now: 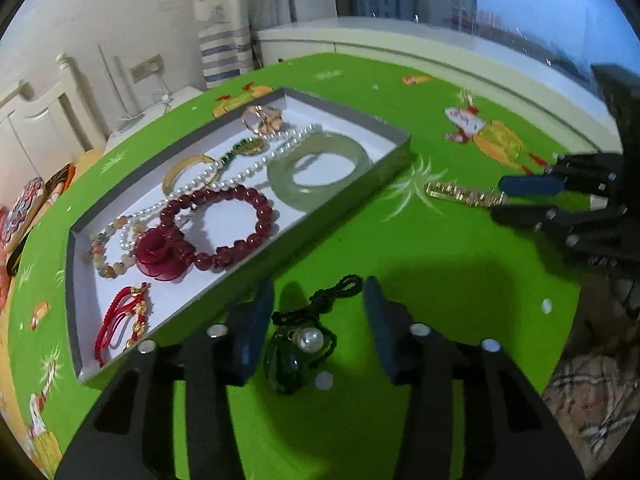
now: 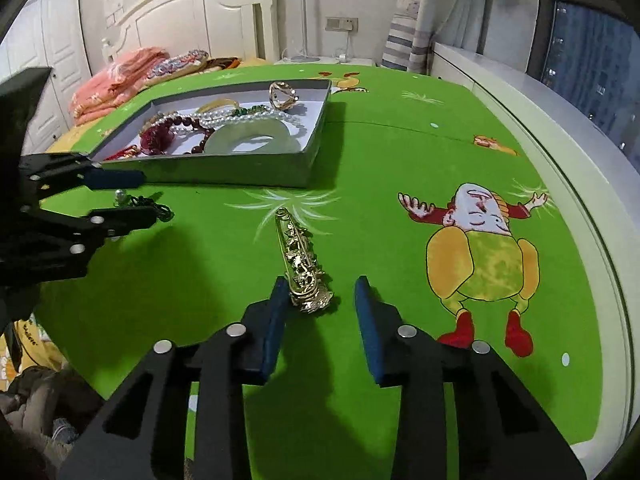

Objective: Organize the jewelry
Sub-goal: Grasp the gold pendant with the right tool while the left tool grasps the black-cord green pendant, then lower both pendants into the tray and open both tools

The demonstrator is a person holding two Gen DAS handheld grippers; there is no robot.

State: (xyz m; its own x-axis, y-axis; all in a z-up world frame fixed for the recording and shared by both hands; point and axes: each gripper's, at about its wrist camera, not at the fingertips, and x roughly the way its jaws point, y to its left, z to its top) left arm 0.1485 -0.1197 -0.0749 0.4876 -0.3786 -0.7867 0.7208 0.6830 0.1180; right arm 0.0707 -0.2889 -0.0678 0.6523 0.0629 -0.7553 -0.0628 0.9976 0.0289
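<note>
Both grippers gaped: the left gripper (image 1: 318,312) straddled a dark-corded pearl pendant (image 1: 298,344), the right gripper (image 2: 320,300) flanked a gold brooch (image 2: 302,264) beside the tray (image 2: 224,168).

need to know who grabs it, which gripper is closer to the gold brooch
Right. The right gripper straddles the gold brooch, open; the left gripper sits off around the dark pendant.

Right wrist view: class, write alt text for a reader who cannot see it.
An open right gripper straddles the near end of a gold brooch lying on a green cartoon-print cloth. Beyond, a grey tray holds bracelets and pearls; at left, the left gripper is open around a dark corded pendant.
</note>
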